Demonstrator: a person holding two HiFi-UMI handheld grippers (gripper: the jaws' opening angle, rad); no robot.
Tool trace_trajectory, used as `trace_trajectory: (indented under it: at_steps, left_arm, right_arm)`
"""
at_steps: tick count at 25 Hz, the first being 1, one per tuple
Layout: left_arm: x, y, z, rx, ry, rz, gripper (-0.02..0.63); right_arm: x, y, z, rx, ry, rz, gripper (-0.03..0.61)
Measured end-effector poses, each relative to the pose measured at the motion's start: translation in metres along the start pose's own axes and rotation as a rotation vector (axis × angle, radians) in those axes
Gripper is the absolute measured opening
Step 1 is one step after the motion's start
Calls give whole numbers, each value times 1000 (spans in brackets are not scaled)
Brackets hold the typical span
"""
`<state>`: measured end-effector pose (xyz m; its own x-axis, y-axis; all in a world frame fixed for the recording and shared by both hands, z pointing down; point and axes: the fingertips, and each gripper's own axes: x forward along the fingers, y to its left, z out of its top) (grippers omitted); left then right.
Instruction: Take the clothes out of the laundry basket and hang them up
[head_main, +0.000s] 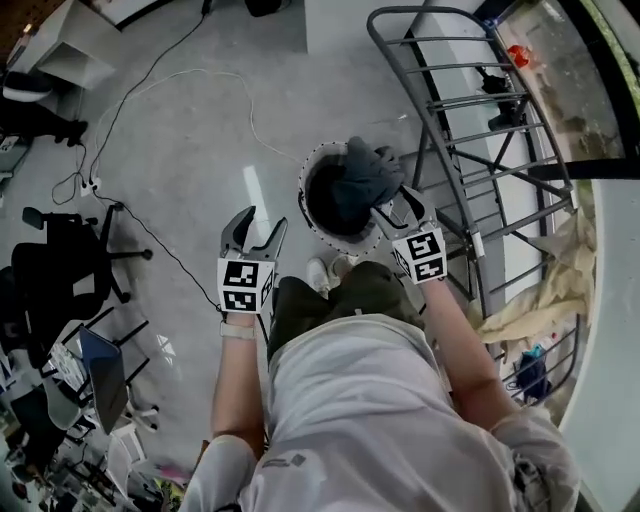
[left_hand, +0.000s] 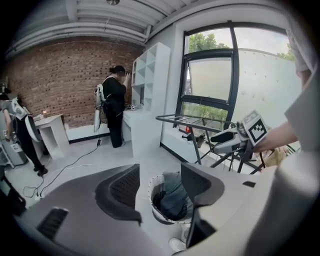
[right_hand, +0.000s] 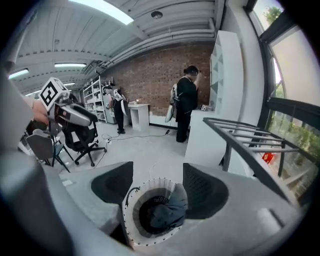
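Observation:
A round white laundry basket (head_main: 310, 222) stands on the floor just ahead of my feet, with dark blue-grey clothes (head_main: 362, 176) heaped at its right side. My right gripper (head_main: 398, 207) hovers over the basket's near right rim, open and holding nothing. In the right gripper view the basket (right_hand: 131, 220) and the clothes (right_hand: 167, 210) show below and between the spread jaws. My left gripper (head_main: 262, 222) is open and empty, left of the basket and apart from it. The left gripper view looks down at the basket (left_hand: 150, 199) and the clothes (left_hand: 173, 194).
A grey metal drying rack (head_main: 470, 150) stands right of the basket, its bars bare, and a cream cloth (head_main: 550, 290) lies beyond it. A black office chair (head_main: 70, 260) and floor cables (head_main: 150, 240) are at left. A person in black (left_hand: 114, 105) stands by far shelves.

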<state>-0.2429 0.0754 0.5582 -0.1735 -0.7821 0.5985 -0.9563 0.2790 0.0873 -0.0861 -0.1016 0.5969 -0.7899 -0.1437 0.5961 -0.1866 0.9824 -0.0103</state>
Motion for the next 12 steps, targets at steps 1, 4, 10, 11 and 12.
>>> trace_trajectory:
  at_steps: [1,4,10,11,12]
  left_arm:
    - [4,1,-4,-11,21,13,258]
    - [18,3,-13,-52,74,44,258]
    - [40,6,-42,-118,177,89,258]
    - [43,5,-47,-121,190,88,258]
    - [48,6,-51,-118,200,86,258]
  right_arm:
    - [14,-3,-11,-9,31,10,313]
    - [51,-16,-40,-15,115,25,313]
    - [115,-30,-114,9,278,-13,313]
    - [123,-30,-132,13,322,-14,313]
    - [132,-32,-150,14,361,-19,313]
